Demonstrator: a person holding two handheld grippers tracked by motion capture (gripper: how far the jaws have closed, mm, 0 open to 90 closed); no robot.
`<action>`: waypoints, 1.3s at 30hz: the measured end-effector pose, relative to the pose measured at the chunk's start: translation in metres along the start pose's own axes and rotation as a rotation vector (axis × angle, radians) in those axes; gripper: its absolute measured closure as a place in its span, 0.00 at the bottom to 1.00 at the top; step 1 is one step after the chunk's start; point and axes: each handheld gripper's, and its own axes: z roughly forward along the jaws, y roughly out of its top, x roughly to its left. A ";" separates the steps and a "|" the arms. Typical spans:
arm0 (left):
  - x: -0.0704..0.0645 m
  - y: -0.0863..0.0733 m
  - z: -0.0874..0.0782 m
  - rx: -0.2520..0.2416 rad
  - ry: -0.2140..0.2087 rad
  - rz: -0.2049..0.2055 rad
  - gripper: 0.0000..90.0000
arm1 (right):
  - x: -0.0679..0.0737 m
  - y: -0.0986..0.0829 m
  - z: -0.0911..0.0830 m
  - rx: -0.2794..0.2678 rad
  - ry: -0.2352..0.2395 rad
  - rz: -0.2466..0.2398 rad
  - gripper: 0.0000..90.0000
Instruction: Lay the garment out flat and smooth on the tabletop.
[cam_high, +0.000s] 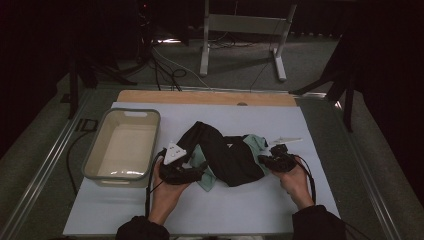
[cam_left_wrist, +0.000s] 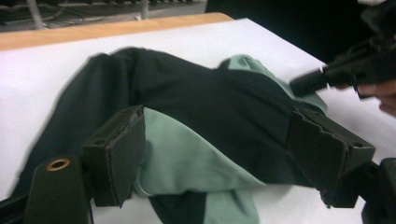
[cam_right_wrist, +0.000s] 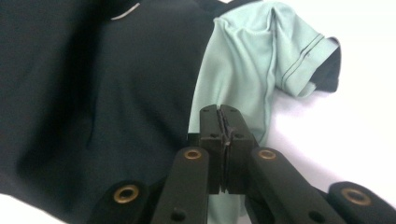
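Pressed together, the right gripper has its fingers clamped on the mint-green edge of the garment, a crumpled black and mint-green piece with a short green sleeve showing beyond the fingertips. Across the garment, the left gripper holds its fingers wide apart, straddling a green fold at the garment's near-left end without closing on it. From above, the garment lies between the two grippers, left gripper at its left end, right gripper at its right. A grey basket stands just left of the garment on the white surface.
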 end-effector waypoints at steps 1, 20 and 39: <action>-0.001 -0.002 0.001 -0.004 -0.012 -0.011 0.24 | 0.000 0.000 -0.002 -0.007 -0.003 -0.005 0.99; -0.022 -0.029 0.019 0.105 -0.077 0.032 0.31 | -0.006 0.004 -0.031 -0.138 -0.023 0.029 1.00; -0.036 -0.051 0.046 0.244 -0.031 0.141 0.49 | -0.004 0.009 -0.039 -0.173 0.006 0.030 1.00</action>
